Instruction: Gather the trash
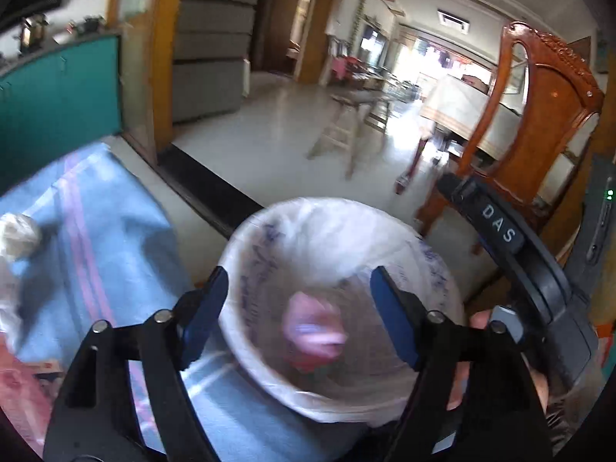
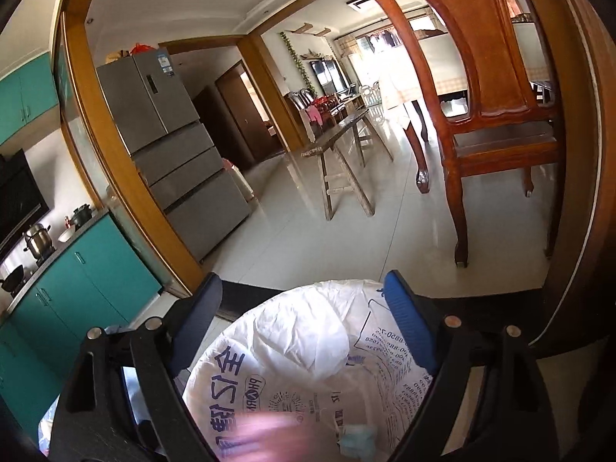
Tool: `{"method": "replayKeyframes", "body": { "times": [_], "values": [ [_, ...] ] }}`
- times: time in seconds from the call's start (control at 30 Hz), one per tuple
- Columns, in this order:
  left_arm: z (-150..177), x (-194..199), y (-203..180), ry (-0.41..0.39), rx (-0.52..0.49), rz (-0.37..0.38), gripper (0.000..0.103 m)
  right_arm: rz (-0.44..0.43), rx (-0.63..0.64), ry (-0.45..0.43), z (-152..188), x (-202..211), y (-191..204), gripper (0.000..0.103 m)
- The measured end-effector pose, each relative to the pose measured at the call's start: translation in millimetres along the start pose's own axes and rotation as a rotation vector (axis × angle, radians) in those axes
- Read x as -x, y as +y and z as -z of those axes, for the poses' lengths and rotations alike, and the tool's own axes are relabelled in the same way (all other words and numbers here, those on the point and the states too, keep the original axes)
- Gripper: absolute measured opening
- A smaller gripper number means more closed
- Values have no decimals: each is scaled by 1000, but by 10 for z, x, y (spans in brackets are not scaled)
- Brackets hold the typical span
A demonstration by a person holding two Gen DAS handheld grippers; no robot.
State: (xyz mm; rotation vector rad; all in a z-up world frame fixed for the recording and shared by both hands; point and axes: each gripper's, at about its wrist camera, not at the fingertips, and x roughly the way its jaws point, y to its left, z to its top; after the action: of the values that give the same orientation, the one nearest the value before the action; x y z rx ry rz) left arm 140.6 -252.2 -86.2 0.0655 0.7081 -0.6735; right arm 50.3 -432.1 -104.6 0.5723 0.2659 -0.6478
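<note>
A trash bin lined with a white printed plastic bag (image 1: 346,231) stands below both grippers; it also shows in the right wrist view (image 2: 300,338). My left gripper (image 1: 298,308) is open and empty above the bin mouth. A blurred pink piece of trash (image 1: 312,331) is inside the bin, between the fingers in view. My right gripper (image 2: 304,319) is open and empty over the bag; a pink blur (image 2: 269,427) and a pale blue scrap (image 2: 358,442) lie low in that view. A crumpled white wad (image 1: 17,235) lies on the blue cloth (image 1: 96,238).
A carved wooden chair (image 2: 496,115) stands right of the bin. A wooden bench (image 2: 342,161) and a grey fridge (image 2: 173,146) stand on the tiled floor beyond. Teal cabinets (image 2: 77,288) with pots are on the left. A pink packet (image 1: 19,392) lies on the cloth.
</note>
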Motion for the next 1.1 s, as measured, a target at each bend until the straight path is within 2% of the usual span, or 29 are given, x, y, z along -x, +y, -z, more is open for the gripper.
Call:
{"method": "replayKeyframes", "body": {
  "times": [0.07, 0.13, 0.27, 0.33, 0.47, 0.53, 0.63, 0.7, 0.8, 0.87, 1.0, 1.03, 1.1],
  "values": [
    [-16, 216, 131, -38, -4, -72, 89, -18, 8, 26, 6, -30, 3, 86],
    [11, 512, 295, -81, -4, -179, 90, -57, 29, 62, 36, -77, 65, 86],
    [245, 1229, 812, -145, 34, -483, 94, -208, 161, 164, 160, -148, 397, 86],
    [452, 1544, 1133, -132, 84, -608, 94, -305, 259, 229, 280, -159, 632, 86],
    [822, 1985, 1666, -61, 203, -745, 94, -459, 371, 317, 506, -45, 1004, 89],
    [992, 2178, 1857, -38, 261, -778, 94, -535, 417, 384, 653, 74, 1227, 90],
    [1191, 2403, 2092, -15, 335, -813, 94, -717, 459, 527, 962, 396, 1604, 90],
    [1300, 2499, 2131, -18, 354, -819, 94, -787, 501, 554, 1081, 615, 1789, 93],
    [1346, 2542, 2154, -19, 367, -809, 95, -800, 604, 559, 1316, 816, 2083, 96],
    [1332, 2519, 2059, -24, 359, -794, 96, -779, 689, 598, 1495, 859, 2244, 96],
    [1323, 2421, 1953, -9, 320, -780, 96, -756, 792, 619, 1797, 887, 2323, 96],
    [1329, 2398, 1930, -3, 309, -778, 96, -759, 809, 606, 1848, 898, 2317, 95],
    [1340, 2373, 1904, 3, 292, -776, 96, -766, 827, 577, 1961, 989, 2240, 84]
  ]
}}
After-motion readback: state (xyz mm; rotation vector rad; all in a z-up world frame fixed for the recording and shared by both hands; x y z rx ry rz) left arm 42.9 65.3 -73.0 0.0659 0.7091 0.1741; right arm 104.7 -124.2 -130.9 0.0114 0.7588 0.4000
